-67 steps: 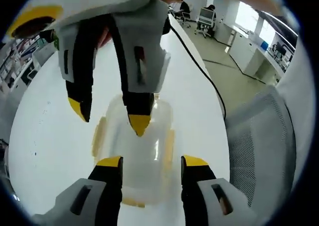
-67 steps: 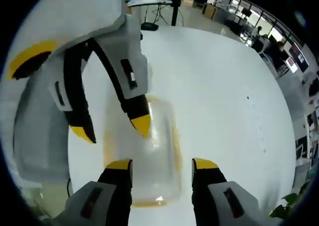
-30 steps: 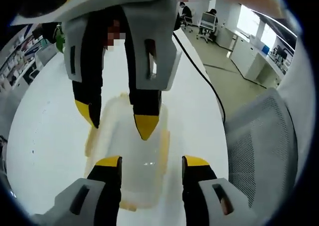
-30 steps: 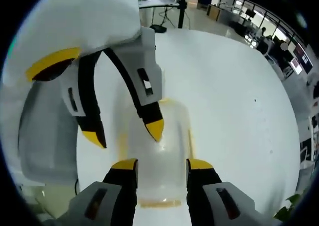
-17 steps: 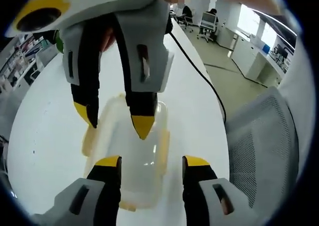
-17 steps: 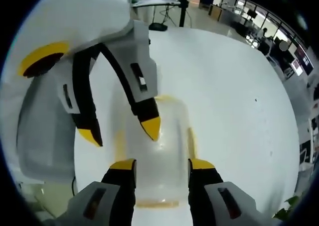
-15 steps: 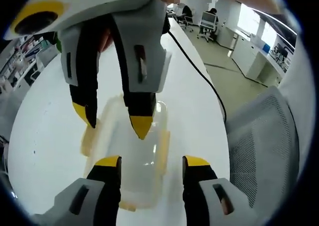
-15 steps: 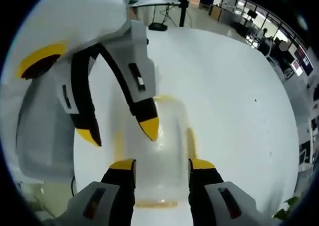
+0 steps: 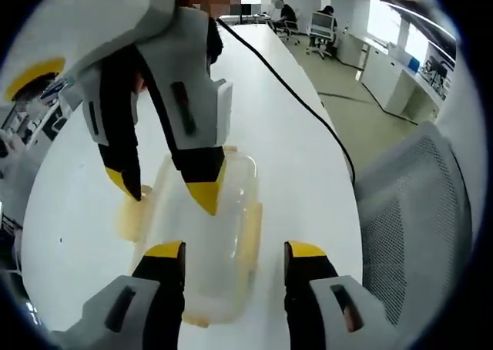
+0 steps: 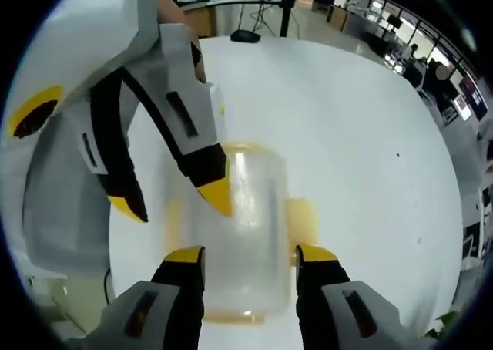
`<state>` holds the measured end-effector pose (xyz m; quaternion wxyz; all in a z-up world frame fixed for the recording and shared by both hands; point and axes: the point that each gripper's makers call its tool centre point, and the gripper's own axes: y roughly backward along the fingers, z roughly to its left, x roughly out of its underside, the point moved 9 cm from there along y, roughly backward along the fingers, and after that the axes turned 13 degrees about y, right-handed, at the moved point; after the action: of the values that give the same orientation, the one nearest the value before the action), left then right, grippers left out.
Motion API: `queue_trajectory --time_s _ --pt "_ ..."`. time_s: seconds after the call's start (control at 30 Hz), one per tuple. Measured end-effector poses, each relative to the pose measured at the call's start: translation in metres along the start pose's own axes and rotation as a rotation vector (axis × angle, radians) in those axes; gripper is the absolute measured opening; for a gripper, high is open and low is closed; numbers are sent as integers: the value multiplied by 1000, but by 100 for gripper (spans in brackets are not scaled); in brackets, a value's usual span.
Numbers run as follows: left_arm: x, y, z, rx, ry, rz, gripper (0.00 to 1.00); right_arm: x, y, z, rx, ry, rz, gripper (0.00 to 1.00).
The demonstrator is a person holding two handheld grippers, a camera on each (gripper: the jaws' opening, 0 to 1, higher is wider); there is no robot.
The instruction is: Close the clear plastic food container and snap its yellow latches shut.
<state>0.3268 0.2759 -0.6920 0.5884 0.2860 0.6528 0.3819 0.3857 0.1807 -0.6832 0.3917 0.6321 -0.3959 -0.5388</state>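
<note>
Container: the clear plastic food container [image 9: 202, 242] lies on the white table [image 9: 69, 211], lid apparently seated on top, directly between and beneath both grippers.
Left gripper: the left gripper [image 9: 233, 250] hangs over the near end of the box; its jaws stand spread, wider than the box end, holding nothing.
Right gripper: the right gripper [image 10: 250, 254] approaches from the opposite end; its jaws are likewise spread and empty. In the left gripper view one of its yellow tips sits over the lid and the other near the flap on that side.
Latches: a yellow latch [image 10: 302, 217] in the right gripper view sticks out flat from the side wall, judged unfastened. Another yellow latch [image 9: 131, 217] on the opposite long side also looks splayed outward.
Step in hand: judged to be the latching stage, lid closing apparently done.
Next move: a jaw tip must push a splayed flap down against the wall while the box is steadied.
Hard to make out: motion blur softens the box in the right gripper view; contact between tips and lid cannot be confirmed, nor the state of the end latches.
</note>
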Motion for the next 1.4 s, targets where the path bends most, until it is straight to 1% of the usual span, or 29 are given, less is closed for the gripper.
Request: queue_trajectory --time_s 0.13,0.33,0.5,0.63,0.73,0.8,1.0,1.13,1.23,1.33,1.4 --pt "1 -2 -3 -19 -5 -4 53 1 -2 -2 -18 -6 -2 47" --pt "1 -4 -5 -50 -38 3 52 4 -3 -5 -46 -13 -14 48" --pt "1 -6 -6 -85 -57 10 50 6 -5 -8 -78 -18 -36 48" --pt "1 -6 -5 -107 -81 14 45 6 -8 -10 -107 -14 -38 49" --pt "0 -7 -4 -133 -98 19 42 4 -9 -11 -132 2 -31 49" --pt "0 -7 -4 -140 -104 21 40 4 -10 -12 -140 6 -28 49" --pt "-2 -12 -6 -165 -140 31 42 1 -14 -16 -184 26 -2 50" --pt "-3 -12 -5 -169 -137 33 42 1 -14 -16 -198 30 4 49" --pt "-2 -13 -4 -172 -143 31 41 -2 -16 -17 -207 39 23 49" --pt "-3 -15 -4 -180 -145 31 41 -6 -18 -17 -221 46 64 49" --pt "-4 -15 -4 -183 -137 37 40 -5 -19 -19 -235 36 66 48"
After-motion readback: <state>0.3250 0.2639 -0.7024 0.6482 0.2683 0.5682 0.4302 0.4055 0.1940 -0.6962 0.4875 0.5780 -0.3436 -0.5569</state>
